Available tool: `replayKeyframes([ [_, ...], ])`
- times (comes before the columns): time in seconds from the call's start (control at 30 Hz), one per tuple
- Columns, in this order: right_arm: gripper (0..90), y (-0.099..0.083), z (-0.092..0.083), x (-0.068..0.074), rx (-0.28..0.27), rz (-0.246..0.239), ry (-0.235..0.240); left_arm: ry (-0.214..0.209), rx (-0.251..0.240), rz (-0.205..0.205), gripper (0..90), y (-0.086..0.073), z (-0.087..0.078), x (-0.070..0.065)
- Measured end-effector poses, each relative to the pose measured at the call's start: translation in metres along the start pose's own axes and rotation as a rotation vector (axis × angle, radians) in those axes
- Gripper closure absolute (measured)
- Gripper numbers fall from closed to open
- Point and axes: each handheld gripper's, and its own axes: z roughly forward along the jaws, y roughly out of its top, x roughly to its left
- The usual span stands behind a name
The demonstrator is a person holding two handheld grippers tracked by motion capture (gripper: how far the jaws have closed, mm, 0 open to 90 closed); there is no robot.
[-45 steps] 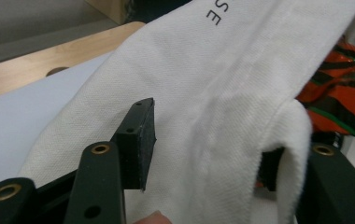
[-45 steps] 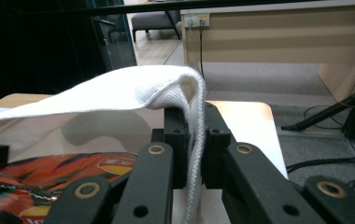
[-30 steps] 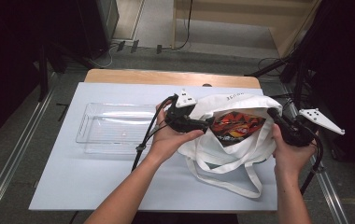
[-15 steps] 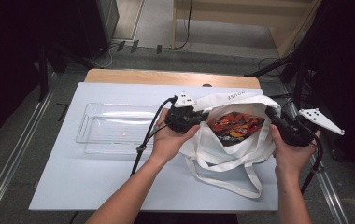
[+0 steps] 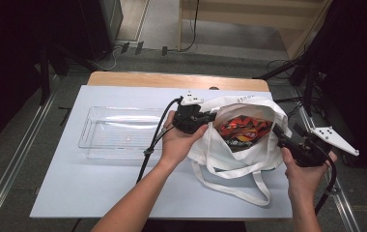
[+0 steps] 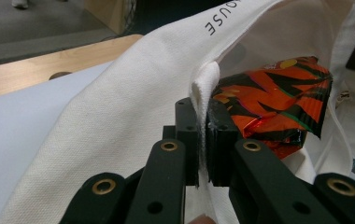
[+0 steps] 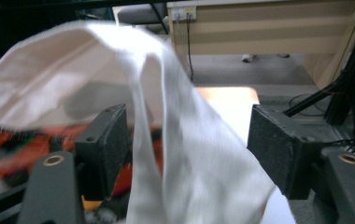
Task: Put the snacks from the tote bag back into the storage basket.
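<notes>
Pinching the bag [image 5: 242,145] rim, the left gripper [image 6: 202,140] has its jaws clamped on the white cloth, likely to hold the mouth open and the bag steady on the table [image 5: 99,193]; the right gripper [image 5: 282,138] has just been opening, jaws apart with loose cloth between them, unpressed. Beyond, the orange packet [image 5: 243,129] sits inside the bag, and the clear tray [image 5: 92,133] lies at its left, probably to receive it.
</notes>
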Motion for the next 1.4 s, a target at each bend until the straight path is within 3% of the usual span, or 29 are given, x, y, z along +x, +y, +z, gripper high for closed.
replayKeyframes([
  [0.17, 17.1, -0.019, -0.001, -0.005, 0.044, 0.0, 0.008, -0.003, -0.001, 0.001, 86.9, 0.0, 0.0, 0.0],
  [0.27, 22.2, -0.024, 0.004, -0.007, 0.067, -0.01, -0.024, -0.003, -0.003, 0.003, 86.9, 0.0, -0.001, 0.0],
  [0.33, 36.9, -0.026, 0.007, -0.008, 0.098, -0.025, -0.073, -0.004, -0.002, 0.007, 86.9, 0.0, -0.001, 0.0],
  [0.37, 48.5, -0.027, 0.008, -0.009, 0.097, -0.035, -0.092, -0.003, -0.002, 0.008, 86.9, 0.0, -0.001, 0.001],
  [0.4, 61.2, -0.028, 0.007, -0.009, 0.087, -0.041, -0.092, -0.004, -0.002, 0.008, 86.9, 0.0, -0.001, 0.001],
  [0.47, 77.9, -0.026, 0.004, -0.011, 0.057, -0.038, -0.085, -0.005, -0.002, 0.009, 86.9, 0.0, -0.001, 0.001],
  [0.57, 87.1, -0.021, 0.002, -0.016, 0.041, -0.016, -0.076, -0.007, -0.002, 0.007, 86.9, 0.0, 0.0, 0.0],
  [0.7, 88.3, -0.014, 0.004, -0.02, 0.038, -0.025, -0.069, -0.01, 0.003, 0.015, 86.8, -0.001, 0.001, 0.0],
  [0.93, 88.7, -0.014, 0.02, -0.028, 0.066, 0.068, -0.064, -0.003, 0.025, -0.006, 86.4, -0.003, 0.011, 0.005],
  [1.07, 88.8, -0.019, 0.037, -0.034, 0.131, 0.111, -0.04, 0.003, 0.046, -0.045, 85.5, -0.006, 0.023, 0.011],
  [1.17, 88.8, -0.025, 0.052, -0.036, 0.185, 0.134, -0.012, 0.014, 0.082, -0.044, 84.5, -0.011, 0.033, 0.013],
  [1.4, 88.7, -0.046, 0.079, -0.03, 0.281, 0.116, 0.018, 0.067, 0.144, -0.085, 83.3, -0.032, 0.058, 0.022],
])
